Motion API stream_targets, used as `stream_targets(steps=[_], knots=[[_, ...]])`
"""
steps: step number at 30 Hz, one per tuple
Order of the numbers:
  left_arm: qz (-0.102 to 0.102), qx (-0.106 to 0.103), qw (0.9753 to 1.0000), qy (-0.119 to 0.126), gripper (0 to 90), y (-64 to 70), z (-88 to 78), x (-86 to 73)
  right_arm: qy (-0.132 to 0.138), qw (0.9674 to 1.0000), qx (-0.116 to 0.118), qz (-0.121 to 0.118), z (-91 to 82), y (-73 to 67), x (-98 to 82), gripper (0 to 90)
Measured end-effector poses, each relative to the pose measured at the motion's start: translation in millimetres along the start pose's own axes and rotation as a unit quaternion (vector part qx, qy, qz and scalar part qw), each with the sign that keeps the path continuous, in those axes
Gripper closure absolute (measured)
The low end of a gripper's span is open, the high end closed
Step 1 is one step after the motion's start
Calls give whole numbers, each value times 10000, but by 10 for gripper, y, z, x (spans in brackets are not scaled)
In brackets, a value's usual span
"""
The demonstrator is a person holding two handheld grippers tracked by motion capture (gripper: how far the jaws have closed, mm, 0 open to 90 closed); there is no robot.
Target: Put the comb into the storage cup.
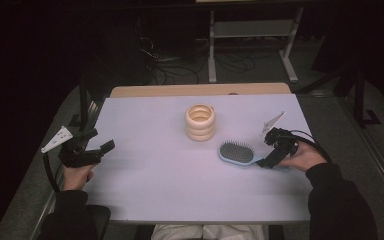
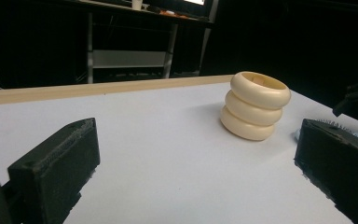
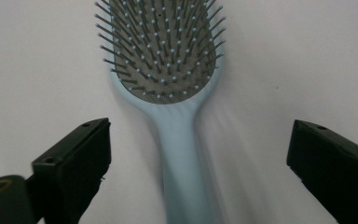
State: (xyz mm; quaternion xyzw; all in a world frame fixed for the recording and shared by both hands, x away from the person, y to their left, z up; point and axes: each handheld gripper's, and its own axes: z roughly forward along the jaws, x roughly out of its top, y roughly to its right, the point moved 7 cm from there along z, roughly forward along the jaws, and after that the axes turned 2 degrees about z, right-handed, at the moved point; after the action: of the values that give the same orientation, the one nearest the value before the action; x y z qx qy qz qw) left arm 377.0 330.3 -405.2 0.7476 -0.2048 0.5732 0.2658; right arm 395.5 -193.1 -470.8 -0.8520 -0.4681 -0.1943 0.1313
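hairbrush (image 3: 179, 140): light, stiff, smooth handle, grip mid-handle | right gripper (image 3: 198, 154): jaws apart, astride handle | left gripper (image 2: 196, 158): jaws apart, empty

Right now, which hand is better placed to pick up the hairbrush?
The right. The right gripper has its open jaws on either side of the hairbrush handle; the left gripper sits far across the table.

Room dark, bench (image 1: 155, 190) lit evenly from above, soft shadows. High view grainy. Hairbrush (image 3: 168, 70) handle smeared by motion blur in right gripper view; bristles sharp.
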Motion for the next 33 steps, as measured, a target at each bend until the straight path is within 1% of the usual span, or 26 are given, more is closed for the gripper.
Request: stream_targets(steps=[2, 4, 8, 11, 12, 14, 16, 18, 19, 22, 28, 33], knots=[[-1, 0, 10000, -5, 0, -1, 1, -1, 20, 10000, 67, 17, 13, -10, -19, 129], [-2, 1, 10000, -3, 0, -1, 1, -1, 15, 9999, 118, 39, 36, -12, -42, 140], [-1, 1, 10000, -7, 0, 1, 1, -2, -73, 9998, 175, 14, 64, -11, -72, 192], [-4, -1, 10000, -5, 0, 6, -3, -1, -15, 9998, 201, -82, 65, -30, -65, 258], [10, 0, 10000, 7, 0, 8, -6, 2, -6, 9997, 213, -79, 68, -37, -67, 272], [2, 2, 10000, 15, 0, 7, -9, 4, 0, 9996, 250, -96, 80, -45, -82, 330], [5, 6, 10000, 7, 0, 5, -9, 2, -39, 9995, 277, -111, 94, -46, -108, 371], [8, -4, 10000, 12, 0, 7, -7, 3, -54, 9996, 265, -102, 108, -35, -124, 403], [13, -1, 10000, 12, 0, 7, -7, 3, -46, 9996, 263, -115, 109, -32, -125, 435], [11, -1, 10000, 7, 0, 6, -7, 2, 10, 9996, 227, -149, 111, -29, -112, 489], [10, -6, 10000, 2, 0, 5, -5, 0, -26, 9995, 252, -207, 153, -68, -93, 551], [10, 0, 10000, 15, 0, 4, -5, 4, -72, 9994, 246, -252, 186, -80, -80, 581]])
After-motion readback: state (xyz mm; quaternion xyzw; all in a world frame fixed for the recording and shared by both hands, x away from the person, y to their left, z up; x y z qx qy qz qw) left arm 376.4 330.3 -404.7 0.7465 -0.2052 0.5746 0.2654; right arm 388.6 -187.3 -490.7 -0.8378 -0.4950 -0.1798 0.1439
